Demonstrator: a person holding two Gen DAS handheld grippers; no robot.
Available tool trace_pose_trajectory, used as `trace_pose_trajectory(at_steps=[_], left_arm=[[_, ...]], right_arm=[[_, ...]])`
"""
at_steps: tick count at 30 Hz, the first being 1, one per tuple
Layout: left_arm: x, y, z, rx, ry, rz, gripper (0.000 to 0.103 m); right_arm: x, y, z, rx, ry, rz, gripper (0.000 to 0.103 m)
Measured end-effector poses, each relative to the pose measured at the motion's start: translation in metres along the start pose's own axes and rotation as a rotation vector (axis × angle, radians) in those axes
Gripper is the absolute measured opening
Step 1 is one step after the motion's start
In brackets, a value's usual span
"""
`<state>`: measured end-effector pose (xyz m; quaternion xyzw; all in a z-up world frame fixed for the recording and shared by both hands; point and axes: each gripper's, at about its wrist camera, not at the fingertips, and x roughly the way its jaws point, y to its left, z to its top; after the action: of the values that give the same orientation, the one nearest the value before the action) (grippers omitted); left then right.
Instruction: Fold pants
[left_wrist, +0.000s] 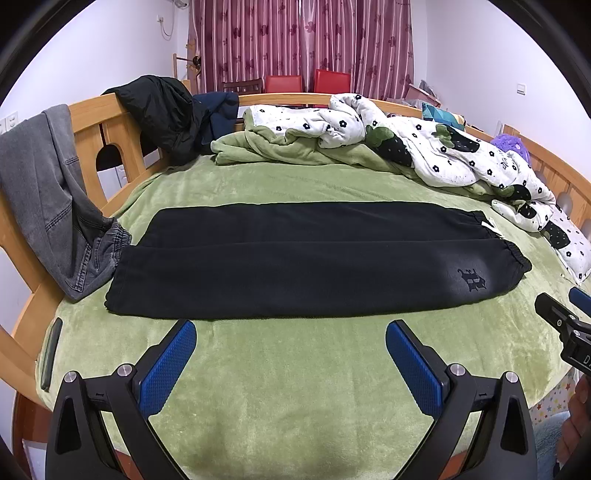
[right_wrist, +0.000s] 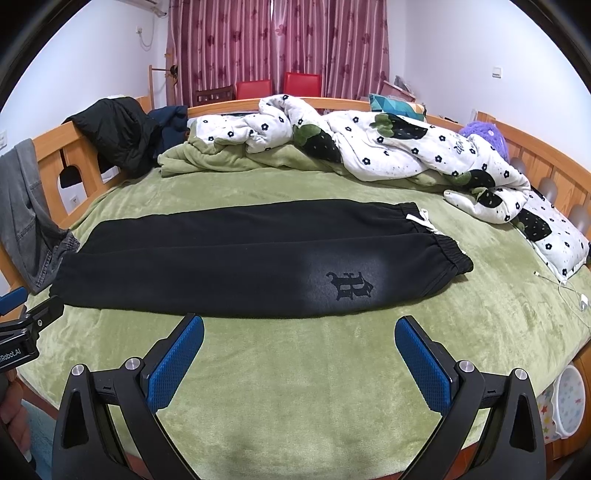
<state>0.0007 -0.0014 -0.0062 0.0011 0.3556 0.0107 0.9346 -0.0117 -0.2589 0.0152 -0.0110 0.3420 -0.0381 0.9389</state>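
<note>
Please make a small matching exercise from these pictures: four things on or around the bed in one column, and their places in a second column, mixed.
Things:
1. black pants
2. grey jeans
3. flowered quilt
4. black jacket

Places:
A. hanging over the wooden rail on the left
B. bunched up along the far side of the bed
C. flat on the green blanket, in front of both open grippers
D. draped over the far left corner of the frame

Pairs: 1-C, 2-A, 3-B, 4-D

Pants (left_wrist: 303, 258) — matt black fleecy cloth, elastic-gathered waistband. Bed cover (left_wrist: 295, 387) — plush green pile, soft sheen. Bed frame (left_wrist: 110, 122): smooth varnished wood. Left gripper (left_wrist: 290, 363) pads (left_wrist: 168, 369) blue, knurled; body matt black plastic, metal screws.
</note>
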Motion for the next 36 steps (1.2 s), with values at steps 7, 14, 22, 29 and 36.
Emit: trace_pose_trajectory(at_steps=[7, 14, 22, 29, 36], left_arm=[[0.0, 0.0, 0.0, -0.001, 0.002, 0.0, 0.103], [0.0001, 0.0003, 0.0004, -0.003, 0.003, 0.0, 0.103], [0.0002, 0.0003, 0.001, -0.001, 0.003, 0.0, 0.103], [0.0, 0.0007, 0.0005, -0.002, 0.0, -0.001, 0.103], [-0.0024, 0.0029, 0.0001, -0.009, 0.003, -0.006, 0.103]], right_arm=[[-0.0005, 0.0004, 0.0003, 0.002, -0.002, 0.006, 0.102], [-0.0004, 0.0005, 0.0009, 0.004, -0.002, 0.007, 0.102], [-0.0008, 0.0, 0.0003, 0.003, -0.002, 0.005, 0.102], [-0.001, -0.0004, 0.0007, 0.001, -0.004, 0.0, 0.102], [-0.0016, -0.0043, 0.0, -0.001, -0.008, -0.003, 0.102]])
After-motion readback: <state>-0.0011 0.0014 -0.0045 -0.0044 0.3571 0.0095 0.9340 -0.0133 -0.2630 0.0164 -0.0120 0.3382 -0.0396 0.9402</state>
